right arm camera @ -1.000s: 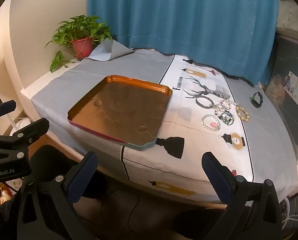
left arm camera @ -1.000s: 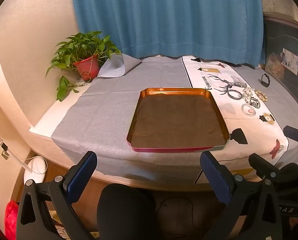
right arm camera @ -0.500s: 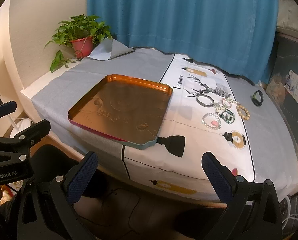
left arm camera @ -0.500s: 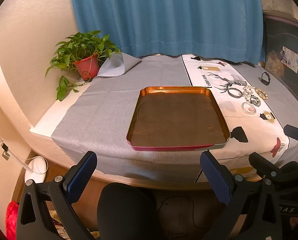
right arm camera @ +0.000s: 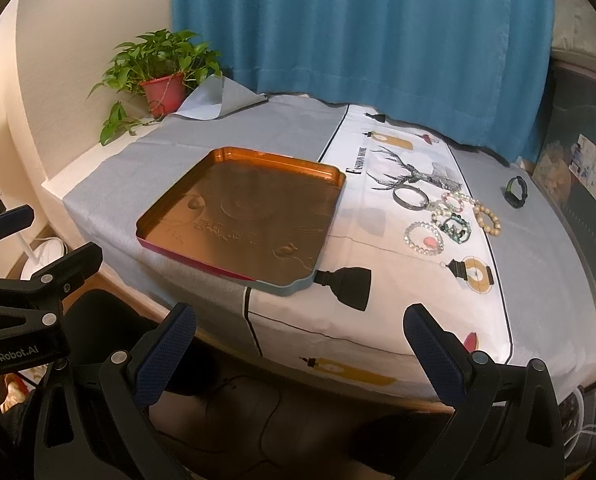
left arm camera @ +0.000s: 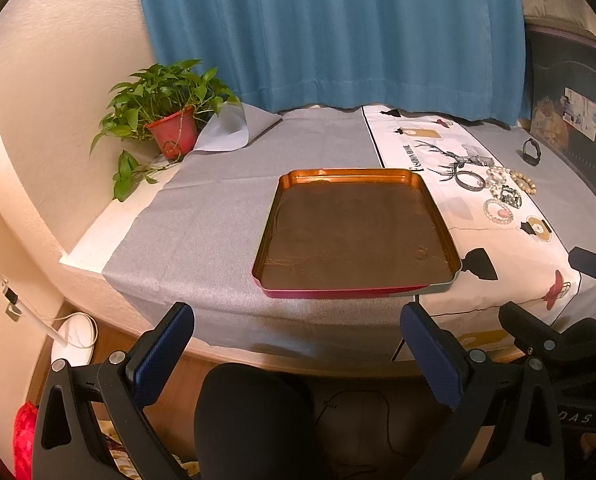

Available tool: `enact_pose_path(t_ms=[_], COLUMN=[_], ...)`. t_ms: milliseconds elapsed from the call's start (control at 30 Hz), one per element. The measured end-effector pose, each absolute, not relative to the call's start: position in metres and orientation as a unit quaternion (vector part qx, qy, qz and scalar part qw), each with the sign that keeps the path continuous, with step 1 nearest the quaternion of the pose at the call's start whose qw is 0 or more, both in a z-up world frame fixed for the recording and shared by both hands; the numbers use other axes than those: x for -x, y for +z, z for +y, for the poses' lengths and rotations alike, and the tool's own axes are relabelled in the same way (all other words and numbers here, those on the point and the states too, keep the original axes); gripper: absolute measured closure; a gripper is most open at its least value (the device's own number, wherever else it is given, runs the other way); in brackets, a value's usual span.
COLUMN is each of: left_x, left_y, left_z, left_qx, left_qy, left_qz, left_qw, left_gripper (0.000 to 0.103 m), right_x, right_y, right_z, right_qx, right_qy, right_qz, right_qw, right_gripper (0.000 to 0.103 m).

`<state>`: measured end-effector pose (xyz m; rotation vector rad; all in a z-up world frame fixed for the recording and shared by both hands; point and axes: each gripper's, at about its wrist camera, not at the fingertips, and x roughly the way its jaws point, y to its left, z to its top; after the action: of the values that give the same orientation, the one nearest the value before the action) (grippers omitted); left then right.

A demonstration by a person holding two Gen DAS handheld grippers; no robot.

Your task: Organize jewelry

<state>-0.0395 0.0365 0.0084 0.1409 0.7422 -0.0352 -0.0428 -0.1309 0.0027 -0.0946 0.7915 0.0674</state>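
An empty copper-coloured tray [right arm camera: 242, 216] with a red outer rim lies flat on the table. Right of it, apart, several bead bracelets [right arm camera: 449, 216] and a dark bangle [right arm camera: 411, 197] lie clustered on the printed cloth; a black band [right arm camera: 515, 192] lies farther right.

Warm, fairly dim indoor light fills both views, giving the wall [left arm camera: 58, 80] a yellowish cast. The tray [left arm camera: 353, 232] shows a soft orange sheen along its far rim and a dull, low-contrast floor. Shadows are soft and short, and the space beneath the table edge is dark. Fisheye distortion bends the table edge and the curtain [right arm camera: 357, 40], with black vignetting in the corners. The centre is sharp; the edges look slightly smeared.
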Motion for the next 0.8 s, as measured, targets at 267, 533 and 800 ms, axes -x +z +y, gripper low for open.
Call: enact_pose_path(t_ms=[267,533,800], left_x=[0.042,0.044,0.042], left_y=[0.008,0.002,-0.003], left_z=[0.039,0.043,0.035], left_qx=[-0.070,-0.076,-0.079], left_qy=[-0.016,-0.017,-0.016], left_qz=[0.362,0.367,0.371], left_qw=[0.929,0.927,0.925], left_gripper=[0.000,0.000,0.000], right_x=[0.041,0.044,0.044], right_y=[0.001,-0.005,-0.009], right_z=[-0.132,-0.130,-0.131], right_qx=[0.047,0.045,0.037], right_qy=[0.033,0.030,0.031], right_qz=[0.389,0.372,0.358], right_qw=[0.919,0.927,0.932], right_gripper=[0.000,0.000,0.000])
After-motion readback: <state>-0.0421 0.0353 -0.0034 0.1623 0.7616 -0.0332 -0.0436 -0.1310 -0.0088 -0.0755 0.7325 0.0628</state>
